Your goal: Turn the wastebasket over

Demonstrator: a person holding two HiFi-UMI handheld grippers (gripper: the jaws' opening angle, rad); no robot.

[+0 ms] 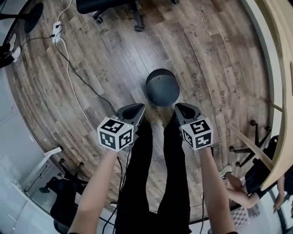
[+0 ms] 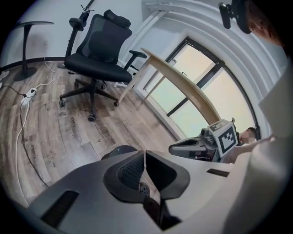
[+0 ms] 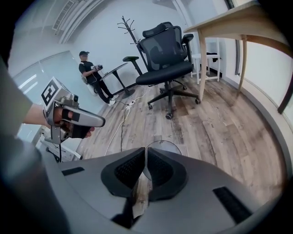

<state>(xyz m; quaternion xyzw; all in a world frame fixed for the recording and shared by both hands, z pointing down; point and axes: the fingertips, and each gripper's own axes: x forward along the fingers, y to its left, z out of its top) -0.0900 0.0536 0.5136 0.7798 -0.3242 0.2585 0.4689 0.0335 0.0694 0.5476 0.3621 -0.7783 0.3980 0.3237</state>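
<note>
The wastebasket [image 1: 162,87] is a dark round bin standing on the wooden floor just ahead of the person's feet. I cannot tell whether its upper face is open or closed. My left gripper [image 1: 139,109] hangs above and short of its near left side, shut and empty. My right gripper [image 1: 180,107] hangs above its near right side, also shut and empty. In the left gripper view the bin [image 2: 116,151] peeks out behind the shut left gripper [image 2: 144,153]. In the right gripper view its round top [image 3: 167,146] shows just beyond the shut right gripper [image 3: 146,150].
A black office chair [image 1: 114,7] stands beyond the bin. A power strip [image 1: 56,32] with cables lies on the floor to the left. A curved wooden table [image 1: 274,91] runs along the right. A person [image 3: 89,73] stands far off, another [image 1: 242,192] is at the lower right.
</note>
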